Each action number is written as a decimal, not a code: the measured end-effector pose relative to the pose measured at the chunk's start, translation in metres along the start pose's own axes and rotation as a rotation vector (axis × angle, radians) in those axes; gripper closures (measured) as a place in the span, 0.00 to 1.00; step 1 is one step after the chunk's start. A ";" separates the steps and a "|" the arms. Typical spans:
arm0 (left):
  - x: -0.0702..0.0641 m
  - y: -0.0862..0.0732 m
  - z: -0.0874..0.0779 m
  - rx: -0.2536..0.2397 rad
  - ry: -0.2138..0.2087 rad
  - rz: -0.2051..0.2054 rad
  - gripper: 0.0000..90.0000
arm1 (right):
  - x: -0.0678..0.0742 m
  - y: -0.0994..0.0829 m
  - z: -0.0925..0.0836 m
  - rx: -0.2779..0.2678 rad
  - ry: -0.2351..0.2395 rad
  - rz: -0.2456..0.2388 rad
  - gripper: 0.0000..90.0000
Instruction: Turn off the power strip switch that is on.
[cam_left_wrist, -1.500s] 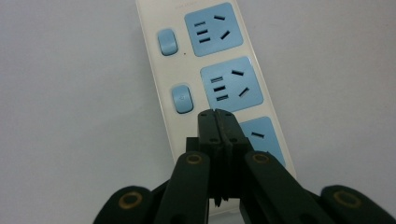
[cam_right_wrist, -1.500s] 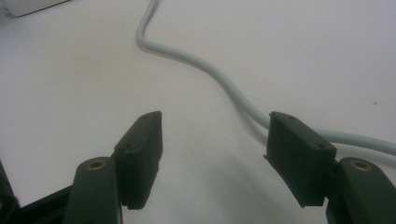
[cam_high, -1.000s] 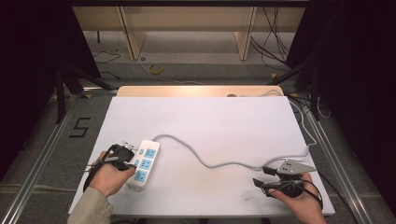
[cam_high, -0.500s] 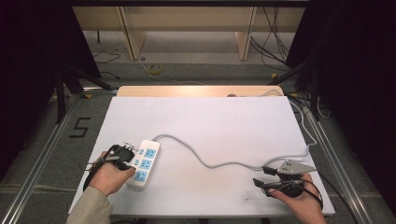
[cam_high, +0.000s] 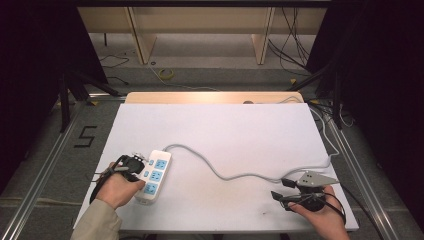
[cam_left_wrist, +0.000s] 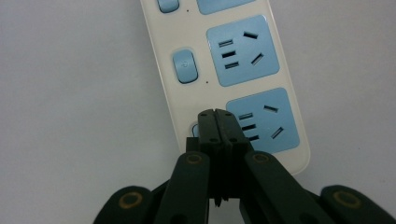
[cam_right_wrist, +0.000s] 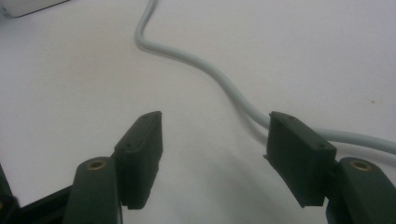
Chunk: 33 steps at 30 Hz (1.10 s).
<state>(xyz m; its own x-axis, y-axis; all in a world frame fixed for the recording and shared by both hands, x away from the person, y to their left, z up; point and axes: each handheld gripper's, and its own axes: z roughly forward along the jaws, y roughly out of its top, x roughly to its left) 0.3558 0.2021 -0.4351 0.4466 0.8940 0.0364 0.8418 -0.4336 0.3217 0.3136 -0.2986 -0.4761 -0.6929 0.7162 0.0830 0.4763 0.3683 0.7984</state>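
Desk: The desk (cam_high: 225, 130) has a white top. A person sits at its near edge with one pair of tongs in each hand.

Power strip: The white power strip (cam_high: 154, 175) lies flat near the front left corner of the desk. It has three blue sockets in a row and small blue buttons beside them. In the left gripper view the power strip (cam_left_wrist: 233, 70) runs up and away from the tongs.

Cord: A grey cord (cam_high: 240, 175) comes out of the far end of the power strip. It bends across the desk to the right side and goes off the right edge. In the right gripper view the cord (cam_right_wrist: 205, 70) lies on the desk, and part of it passes behind the right jaw.

Left tongs: The left tongs (cam_high: 135, 165) are at the left side of the power strip. In the left gripper view the left tongs (cam_left_wrist: 218, 122) are shut tight, with both jaws pressed together and nothing between them. Their tip is on the nearest blue button (cam_left_wrist: 195, 129), right by the last socket.

Right tongs: The right tongs (cam_high: 278, 189) are near the front right corner of the desk, well apart from the power strip. In the right gripper view the right tongs (cam_right_wrist: 212, 135) are wide open and hold nothing. Only bare desk is between the jaws. The cord is just beside them.
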 end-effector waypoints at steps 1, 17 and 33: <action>0.000 0.000 0.000 0.001 -0.001 -0.002 1.00 | 0.000 0.000 0.000 0.000 0.000 0.000 0.41; 0.002 0.003 0.002 0.009 0.006 -0.015 1.00 | 0.000 0.000 0.000 0.000 0.000 0.000 0.41; 0.003 0.005 0.002 0.024 0.001 -0.018 1.00 | 0.000 0.000 0.000 0.003 0.000 0.000 0.41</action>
<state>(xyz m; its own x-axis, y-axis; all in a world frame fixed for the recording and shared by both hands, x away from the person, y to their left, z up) 0.3620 0.2025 -0.4354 0.4313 0.9017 0.0322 0.8566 -0.4204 0.2991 0.3132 -0.2986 -0.4760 -0.6930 0.7161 0.0832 0.4782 0.3702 0.7964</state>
